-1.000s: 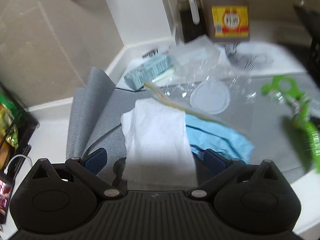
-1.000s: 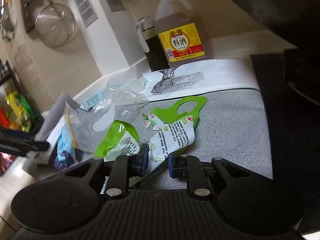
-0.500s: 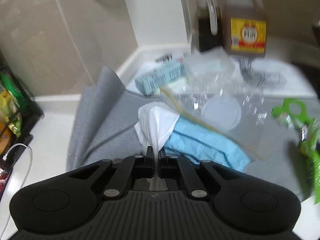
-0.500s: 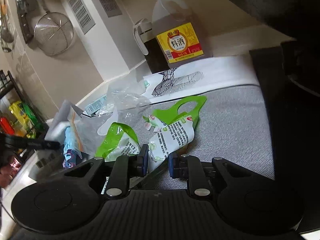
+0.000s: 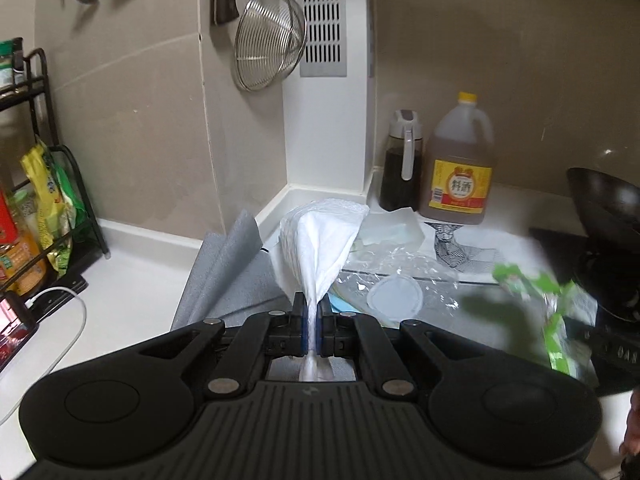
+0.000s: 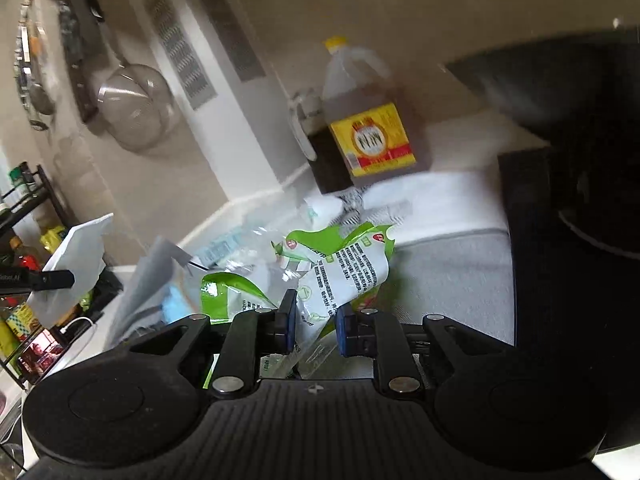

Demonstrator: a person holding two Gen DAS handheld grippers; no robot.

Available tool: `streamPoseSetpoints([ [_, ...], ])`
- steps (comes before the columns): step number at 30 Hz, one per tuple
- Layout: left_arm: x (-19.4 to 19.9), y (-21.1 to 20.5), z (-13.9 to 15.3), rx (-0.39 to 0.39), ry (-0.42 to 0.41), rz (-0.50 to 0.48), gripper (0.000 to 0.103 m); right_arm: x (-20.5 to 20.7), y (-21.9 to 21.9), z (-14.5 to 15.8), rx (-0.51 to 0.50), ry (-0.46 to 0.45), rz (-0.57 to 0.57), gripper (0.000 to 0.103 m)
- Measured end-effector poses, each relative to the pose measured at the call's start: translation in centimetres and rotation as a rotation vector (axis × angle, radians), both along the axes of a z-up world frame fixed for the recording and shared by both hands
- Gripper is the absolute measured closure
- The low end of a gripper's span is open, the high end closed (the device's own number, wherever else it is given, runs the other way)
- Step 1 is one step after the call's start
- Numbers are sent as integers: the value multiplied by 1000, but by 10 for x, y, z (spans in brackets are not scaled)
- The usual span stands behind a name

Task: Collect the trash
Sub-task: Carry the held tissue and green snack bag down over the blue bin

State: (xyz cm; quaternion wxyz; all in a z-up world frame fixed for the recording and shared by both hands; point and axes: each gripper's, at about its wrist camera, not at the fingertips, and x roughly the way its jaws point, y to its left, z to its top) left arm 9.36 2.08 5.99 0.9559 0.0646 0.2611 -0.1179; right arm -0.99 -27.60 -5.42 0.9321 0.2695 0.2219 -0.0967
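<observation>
Left wrist view: the left gripper (image 5: 311, 320) sits at 6 o'clock with its fingers pinched tight on a white paper towel (image 5: 320, 236), which fans up toward 12 o'clock, lifted off the grey mat (image 5: 232, 264). Just past the fingers, toward 1 o'clock, a crumpled clear plastic wrapper (image 5: 404, 276) with a round white lid-like disc lies on the mat, and a strip of blue material shows beside the right finger. At 3 o'clock a blurred green and white snack bag (image 5: 548, 312) hangs in the air. Farther back at 1 o'clock stand a dark sauce dispenser (image 5: 401, 168) and a large jug with a yellow label (image 5: 459, 168), touching or nearly so. A black wok (image 5: 604, 208) sits at 2 o'clock. At 9 o'clock a wire rack holds packets and bottles, with a white cable on the counter before it. A wire strainer (image 5: 268, 44) hangs on the wall at 12 o'clock.

Right wrist view, blurred: the right gripper (image 6: 316, 324) at 6 o'clock has its fingers closed on the snack bag (image 6: 340, 268), whose crumpled body rises toward 12 o'clock above the mat (image 6: 452, 280). At 9 o'clock the left gripper's tip (image 6: 52, 278) shows, gripping the paper towel (image 6: 76, 256) in the air. The jug (image 6: 364, 124) stands at 12 o'clock, the wok at 2 o'clock.
</observation>
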Motion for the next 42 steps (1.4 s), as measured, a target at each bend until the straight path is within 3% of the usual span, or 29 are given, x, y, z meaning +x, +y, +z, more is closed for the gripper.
streamPoseSetpoints([
  [8, -82, 21, -14, -15, -27, 12, 99, -30, 19, 37, -48, -90, 62, 82],
  [19, -202, 64, -38, 18, -4, 95, 99, -90, 81, 63, -109, -123, 342, 82],
  [24, -239, 77, -61, -8, 53, 158, 99, -110, 105, 53, -102, -77, 435, 82],
  [30, -275, 82, -97, -29, 137, 228, 99, -128, 134, 17, -81, 49, 515, 82],
  [34, -292, 84, -111, -25, 149, 263, 99, -139, 151, -3, -85, 118, 554, 82],
  [39, -302, 85, -123, -53, 185, 283, 99, -149, 167, -11, -107, 151, 588, 82],
  [42, -305, 79, -126, -26, 186, 278, 99, -149, 171, -8, -120, 149, 597, 82],
])
